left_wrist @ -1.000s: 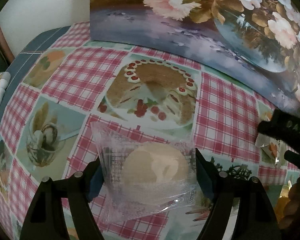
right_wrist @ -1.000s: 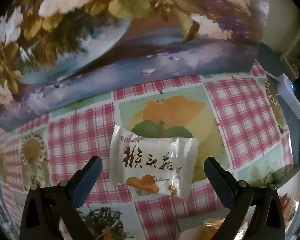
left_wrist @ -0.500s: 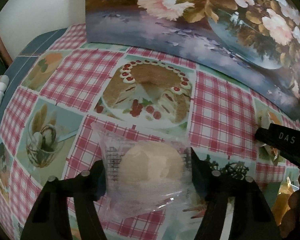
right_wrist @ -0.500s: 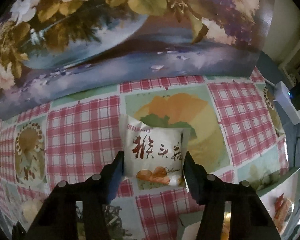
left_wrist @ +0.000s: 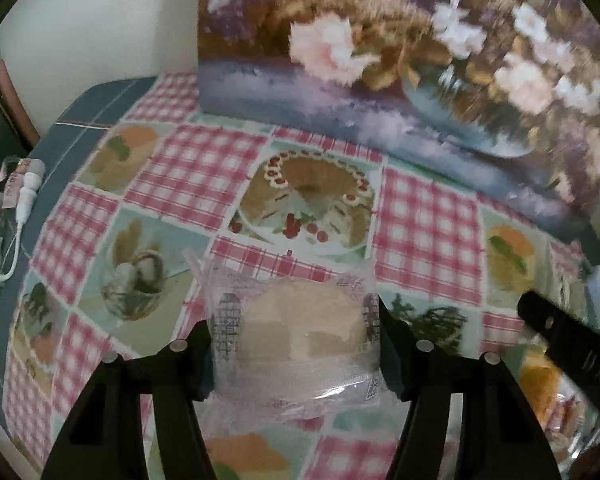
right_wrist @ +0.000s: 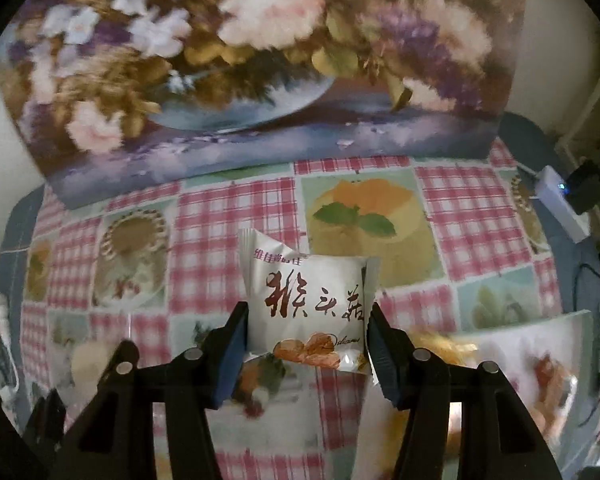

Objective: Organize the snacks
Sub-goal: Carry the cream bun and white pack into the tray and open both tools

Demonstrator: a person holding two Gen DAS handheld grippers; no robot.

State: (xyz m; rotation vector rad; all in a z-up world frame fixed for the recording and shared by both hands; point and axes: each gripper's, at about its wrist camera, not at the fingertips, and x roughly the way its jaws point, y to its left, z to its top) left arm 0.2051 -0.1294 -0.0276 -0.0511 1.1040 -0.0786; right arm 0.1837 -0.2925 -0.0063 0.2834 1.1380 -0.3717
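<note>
The clear packet (left_wrist: pixel 296 344) is thin, crinkled plastic around a round, pale, domed cake, with grey print panels at both side edges. The white packet (right_wrist: pixel 308 304) is a puffed, glossy pillow pouch with crimped ends, dark red characters across its face and a picture of brown biscuits along its near edge. Under both lies the tablecloth (left_wrist: pixel 428 232), smooth and shiny, patterned in pink-and-white check squares alternating with printed dessert pictures. At the far edge a flower painting (right_wrist: pixel 260 60) stands upright, soft-edged and blurred.

The clear packet sits squarely between the black fingers of the left gripper (left_wrist: pixel 296 350), its near edge sagging below them. The jaws have just been closing on it; both pads now press its sides at a middling width, so it is gripped.

The white packet stands between the fingers of the right gripper (right_wrist: pixel 306 344), its far half sticking out past the tips. Those jaws have also just closed in, and the blue-edged pads pinch its two sides firmly.

At the right of the left view, a black bar of the other tool crosses a heap of more wrapped snacks (left_wrist: pixel 548 384).
</note>
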